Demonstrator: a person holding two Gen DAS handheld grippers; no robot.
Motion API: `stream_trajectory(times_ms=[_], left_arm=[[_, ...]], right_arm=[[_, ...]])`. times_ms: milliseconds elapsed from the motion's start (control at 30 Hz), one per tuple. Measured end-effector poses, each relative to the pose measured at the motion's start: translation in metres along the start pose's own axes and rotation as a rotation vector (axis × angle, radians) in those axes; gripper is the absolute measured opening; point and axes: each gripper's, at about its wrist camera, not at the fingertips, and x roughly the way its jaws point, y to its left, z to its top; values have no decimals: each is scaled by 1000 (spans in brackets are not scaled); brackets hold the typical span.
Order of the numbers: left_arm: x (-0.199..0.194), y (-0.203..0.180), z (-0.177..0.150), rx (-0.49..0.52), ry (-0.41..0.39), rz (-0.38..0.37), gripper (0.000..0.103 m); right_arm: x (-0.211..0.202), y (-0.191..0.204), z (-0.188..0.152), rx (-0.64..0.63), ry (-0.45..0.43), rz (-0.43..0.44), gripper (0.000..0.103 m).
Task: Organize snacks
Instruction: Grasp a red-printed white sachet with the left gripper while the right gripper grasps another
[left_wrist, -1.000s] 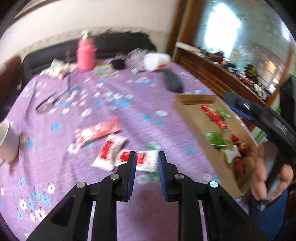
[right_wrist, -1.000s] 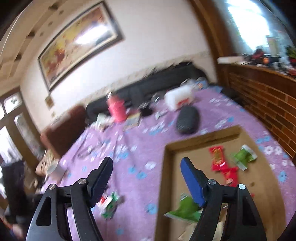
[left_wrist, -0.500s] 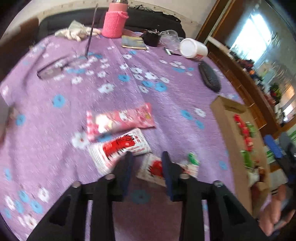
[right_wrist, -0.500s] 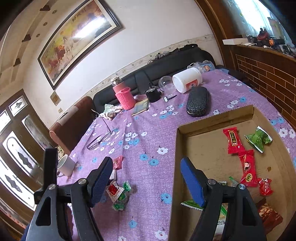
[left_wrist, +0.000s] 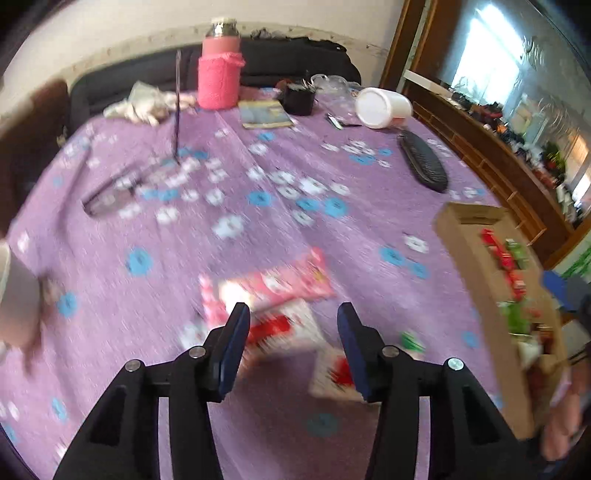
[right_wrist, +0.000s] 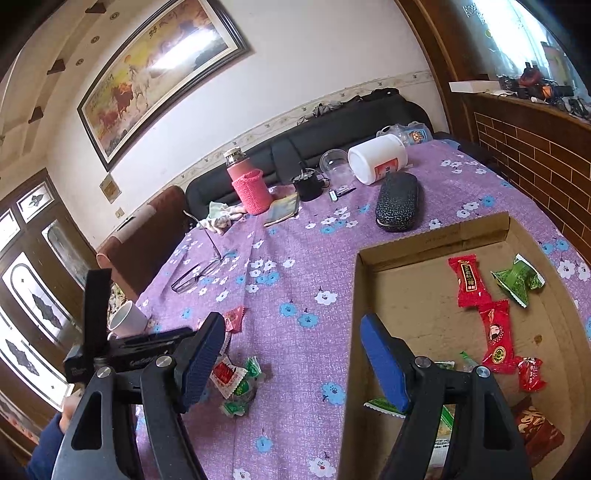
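The left hand-held gripper (left_wrist: 293, 338) hangs spread wide and empty over the red-and-white snack packet (left_wrist: 284, 328) on the purple flowered tabletop (left_wrist: 258, 229) — a pink packet (left_wrist: 280, 282) lies just beyond it. The right hand-held gripper (right_wrist: 293, 360) gapes empty beside the shallow brown cardboard box (right_wrist: 424, 295) holding red and green sweets

No legible text anywhere.

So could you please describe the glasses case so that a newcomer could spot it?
On the purple tablecloth, look just beyond the cardboard box. The glasses case lies beside the tipped white tub: long, rounded, black and speckled.
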Motion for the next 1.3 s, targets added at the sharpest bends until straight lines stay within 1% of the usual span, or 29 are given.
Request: stream_trajectory(times_ms=[33,67,100,167,233,300,367,400,433,467,500,567,633,667,733,767,867,967,1033,1100,1200,1233,1300], left_arm=[[3,2,1,-2,-1,-6,48],[7,6,2,-12,8,-32,48],[13,11,2,-29,36,-59,48],[13,12,0,-22,47,-70,48],[10,11,-6,-17,58,-105,48],[8,9,-15,-14,105,-163,48],[7,2,-23,22,141,-201,49],[5,-5,-27,68,147,-193,49],[1,-12,-30,112,130,-163,50],[-1,-15,-30,135,118,-146,54],[-1,-15,-29,136,114,-139,60],[1,-12,-24,104,105,-119,61],[7,-10,-21,71,103,-121,61],[11,-11,-20,67,98,-96,60],[14,-11,-21,55,79,-67,45],[16,-9,-22,39,85,-66,24],[12,-6,-28,13,63,-35,24],[0,1,-36,-33,45,-25,23],[-9,9,-39,-68,8,-30,23],[-14,17,-41,-79,-40,-15,23],[-15,29,-43,-98,-59,-34,23],[-14,35,-42,-107,-62,-31,23],[-13,42,-40,-123,-58,-46,23]], right_arm=[[0,0,0,-1,1,-1,80],[1,0,0,-2,3,-5,80],[2,0,0,-1,4,-7,80],[3,-2,0,3,6,-9,80],[3,-3,0,10,5,-6,80],[1,-2,0,7,0,-4,80],[1,-1,0,2,-2,-7,80],[1,-1,0,1,-2,-6,80],[2,-1,0,1,-1,-5,80],[2,-1,0,1,0,-5,80],[2,0,-1,-1,0,-6,80],[2,1,-1,-7,-1,-11,80],[2,1,-1,-10,-1,-14,80],[3,1,-1,-10,-1,-14,80],[3,2,-1,-11,1,-14,80],[3,2,-2,-13,4,-13,80],[5,5,-3,-30,15,1,80],[13,18,-10,-98,52,34,80],[19,32,-17,-166,72,53,80],[24,47,-27,-251,85,59,80],[30,66,-42,-351,96,72,80],[32,73,-46,-382,103,65,80],[34,80,-53,-393,129,76,80]])
